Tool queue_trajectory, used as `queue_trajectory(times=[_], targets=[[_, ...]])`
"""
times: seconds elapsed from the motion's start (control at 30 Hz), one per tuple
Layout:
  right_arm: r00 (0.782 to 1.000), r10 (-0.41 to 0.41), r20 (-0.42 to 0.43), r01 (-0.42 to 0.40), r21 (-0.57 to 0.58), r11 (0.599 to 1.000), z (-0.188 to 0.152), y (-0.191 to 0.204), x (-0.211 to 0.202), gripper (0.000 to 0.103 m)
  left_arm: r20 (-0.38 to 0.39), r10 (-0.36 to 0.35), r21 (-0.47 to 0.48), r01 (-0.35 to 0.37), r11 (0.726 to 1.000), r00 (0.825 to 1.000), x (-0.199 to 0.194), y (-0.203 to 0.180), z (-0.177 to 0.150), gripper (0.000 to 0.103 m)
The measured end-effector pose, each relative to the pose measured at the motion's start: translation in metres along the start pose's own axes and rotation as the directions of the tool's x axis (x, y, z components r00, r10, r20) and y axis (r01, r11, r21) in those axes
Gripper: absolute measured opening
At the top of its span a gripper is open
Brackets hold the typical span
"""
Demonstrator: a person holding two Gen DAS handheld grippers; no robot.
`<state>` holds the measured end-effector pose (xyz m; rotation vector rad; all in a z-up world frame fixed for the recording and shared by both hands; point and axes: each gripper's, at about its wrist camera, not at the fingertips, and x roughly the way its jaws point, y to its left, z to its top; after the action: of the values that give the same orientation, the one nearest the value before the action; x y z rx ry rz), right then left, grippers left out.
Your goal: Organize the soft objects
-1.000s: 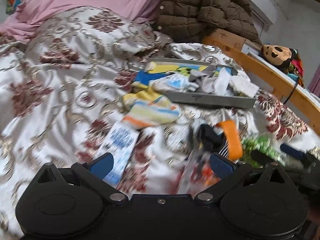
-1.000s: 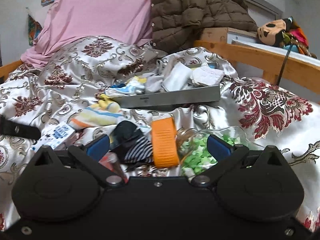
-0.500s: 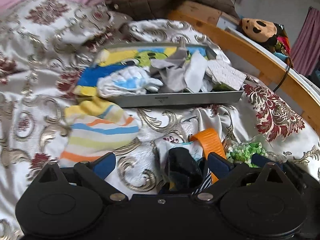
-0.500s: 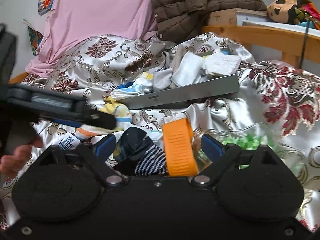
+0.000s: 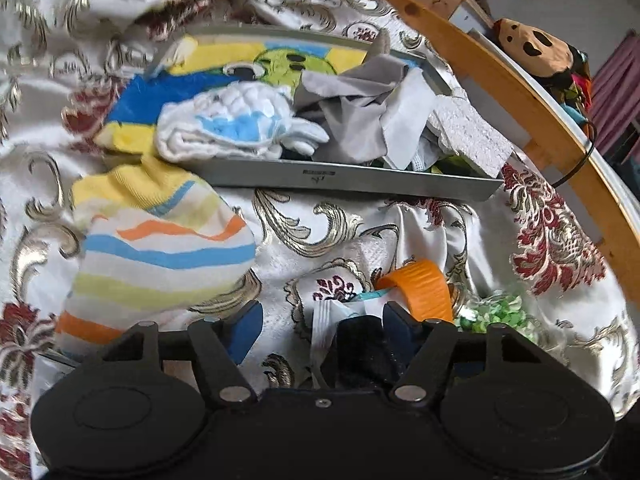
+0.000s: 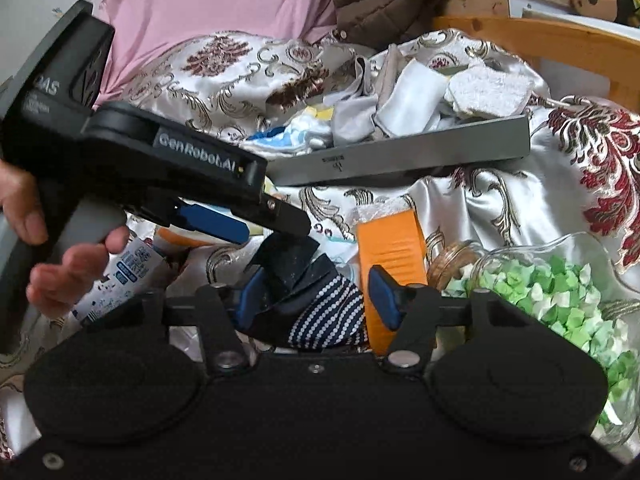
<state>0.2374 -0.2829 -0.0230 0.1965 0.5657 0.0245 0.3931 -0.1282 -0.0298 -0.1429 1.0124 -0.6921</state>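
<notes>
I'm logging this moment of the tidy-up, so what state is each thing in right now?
left gripper: open, above the dark sock
right gripper: open, fingers either side of the dark sock
dark sock: crumpled on the bedspread, not gripped
striped sock: lying loose outside the tray
grey tray: heaped with cloths and socks
glass jar: on its side, holding green paper bits
orange strap: lying beside the dark sock

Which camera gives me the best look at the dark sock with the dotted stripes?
The right wrist view. There the dark sock lies between the open fingers of the right gripper, dotted stripes plain to see. The left wrist view shows only a dark lump low between the left gripper fingers.
</notes>
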Motion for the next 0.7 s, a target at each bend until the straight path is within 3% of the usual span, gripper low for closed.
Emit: queue_trajectory(times=[0.1, 0.23, 0.3, 0.4, 0.53, 0.7], targets=[[1.000, -0.006, -0.024, 0.006, -0.004, 1.000, -0.001, 0.000, 0.004, 0.045, -0.009, -0.020, -0.042, 0.020, 0.999, 1.000, 0.003, 0.003, 0.003, 0.068], [0.999, -0.012, -0.039, 0.011, -0.013, 1.000, -0.004, 0.004, 0.009, 0.044, -0.029, -0.010, -0.029, 0.009, 1.000, 1.000, 0.008, -0.003, 0.007, 0.067], [0.999, -0.011, -0.041, 0.011, -0.011, 1.000, -0.004, 0.004, 0.011, 0.042, -0.042, -0.005, -0.032, 0.004, 0.999, 0.999, 0.010, -0.004, 0.008, 0.061], [0.999, -0.008, -0.051, 0.009, 0.004, 1.000, -0.004, 0.000, 0.012, 0.024, -0.061, -0.012, -0.055, 0.009, 0.998, 0.998, 0.014, -0.005, 0.011, 0.056], [0.998, -0.016, -0.062, 0.017, 0.012, 1.000, -0.005, -0.001, 0.015, 0.010, -0.102, -0.013, -0.075, 0.005, 0.997, 0.995, 0.022, -0.008, 0.017, 0.049], [0.997, -0.028, -0.066, 0.027, -0.015, 1.000, -0.004, 0.002, 0.015, 0.005, -0.170, 0.013, -0.066, -0.025, 0.998, 0.985, 0.032, -0.013, 0.022, 0.042]])
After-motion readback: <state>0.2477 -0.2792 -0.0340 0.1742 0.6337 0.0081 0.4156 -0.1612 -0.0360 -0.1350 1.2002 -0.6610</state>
